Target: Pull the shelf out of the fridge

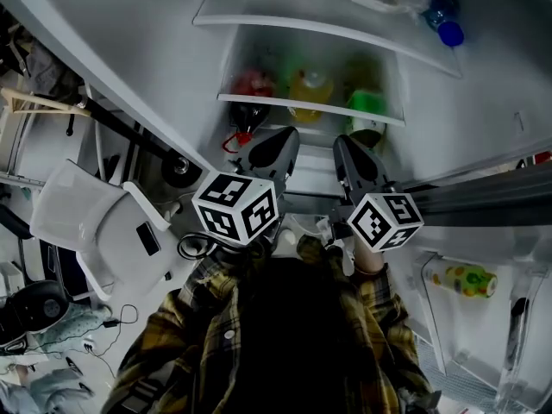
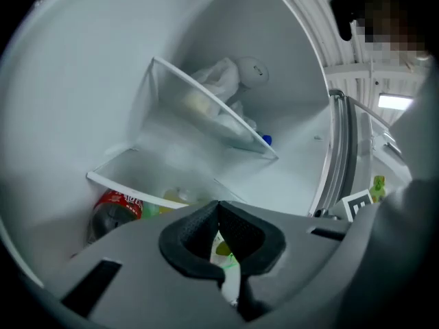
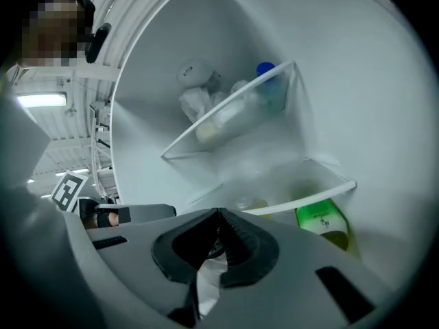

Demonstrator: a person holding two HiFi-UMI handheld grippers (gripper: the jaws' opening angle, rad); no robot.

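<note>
Bottles point(image 1: 310, 89) beneath fridge shelf point(image 1: 310, 109)

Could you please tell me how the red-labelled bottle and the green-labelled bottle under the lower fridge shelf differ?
The red-labelled bottle holds dark liquid; the green-labelled bottle holds something yellowish-green. In the head view, the red-labelled bottle is at the fridge's left side and the green-labelled bottle at its right. Both sit just under the lower shelf, partly hidden by its white front edge.
</note>
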